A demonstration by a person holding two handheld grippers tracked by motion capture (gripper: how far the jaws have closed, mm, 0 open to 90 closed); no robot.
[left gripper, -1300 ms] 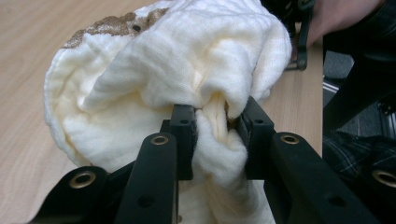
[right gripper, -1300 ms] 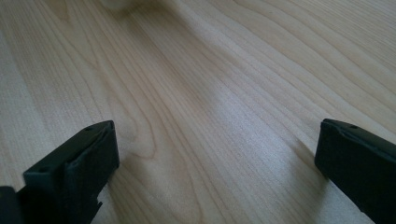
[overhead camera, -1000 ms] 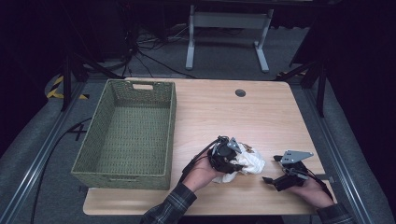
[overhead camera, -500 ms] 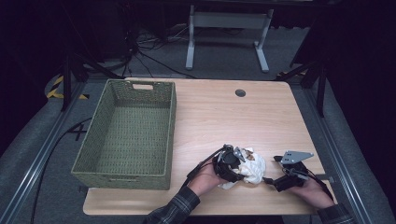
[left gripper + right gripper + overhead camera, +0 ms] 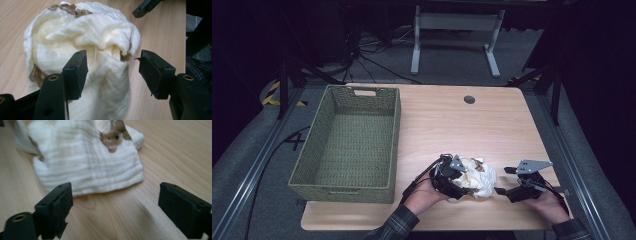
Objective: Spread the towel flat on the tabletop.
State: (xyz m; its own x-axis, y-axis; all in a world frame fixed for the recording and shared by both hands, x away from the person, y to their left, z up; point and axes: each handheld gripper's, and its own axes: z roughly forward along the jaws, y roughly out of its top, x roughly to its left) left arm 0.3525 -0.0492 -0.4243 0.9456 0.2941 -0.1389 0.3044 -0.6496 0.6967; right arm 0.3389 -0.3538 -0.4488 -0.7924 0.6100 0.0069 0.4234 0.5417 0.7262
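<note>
A crumpled cream cloth with brown patches lies near the table's front edge, right of centre. My left gripper is open and pushed against the cloth's left side. In the left gripper view a fold of the cloth sits between the two spread jaws, and neither jaw presses it. My right gripper is open just right of the cloth. In the right gripper view the cloth's edge lies a short way ahead of the wide-apart jaws, with bare wood between them.
A green woven basket stands empty on the table's left half. A round cable hole is near the far edge. The table's right edge runs close to my right hand. A white metal stand is on the floor behind.
My left gripper has slid right and slightly toward the front with the cloth, bringing it closer to the right gripper. The right gripper has barely moved.
</note>
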